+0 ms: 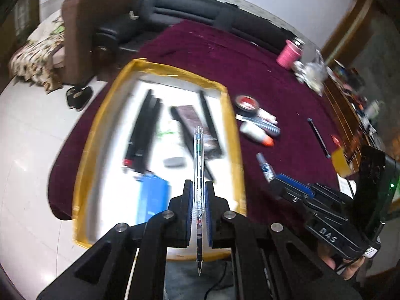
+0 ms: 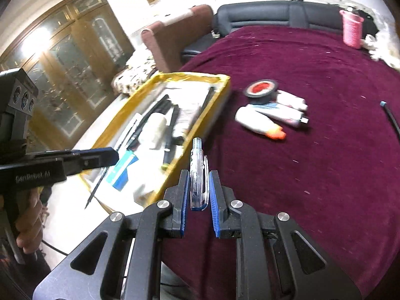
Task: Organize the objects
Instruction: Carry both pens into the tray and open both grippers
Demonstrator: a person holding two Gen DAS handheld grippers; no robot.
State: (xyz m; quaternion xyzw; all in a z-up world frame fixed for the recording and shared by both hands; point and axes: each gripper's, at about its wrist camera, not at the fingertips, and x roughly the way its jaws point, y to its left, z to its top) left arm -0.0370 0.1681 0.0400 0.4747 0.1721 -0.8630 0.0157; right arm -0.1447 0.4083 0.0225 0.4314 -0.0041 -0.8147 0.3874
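Clear plastic pen (image 1: 199, 175) sits pinched in the left gripper (image 1: 199, 195), jaws nearly closed on its barrel, held above the yellow-rimmed box (image 1: 226, 95). Just beside the box's near wall, the right gripper (image 2: 199, 190) is closed on a clear pen cap (image 2: 198, 182). The pen is gripped low; tilting could let it slide out and miss the box.

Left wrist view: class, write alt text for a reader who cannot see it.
The left gripper holds a clear pen lengthwise above a yellow-rimmed box of stationery. A tape roll and glue bottle lie on the maroon cloth beside it.
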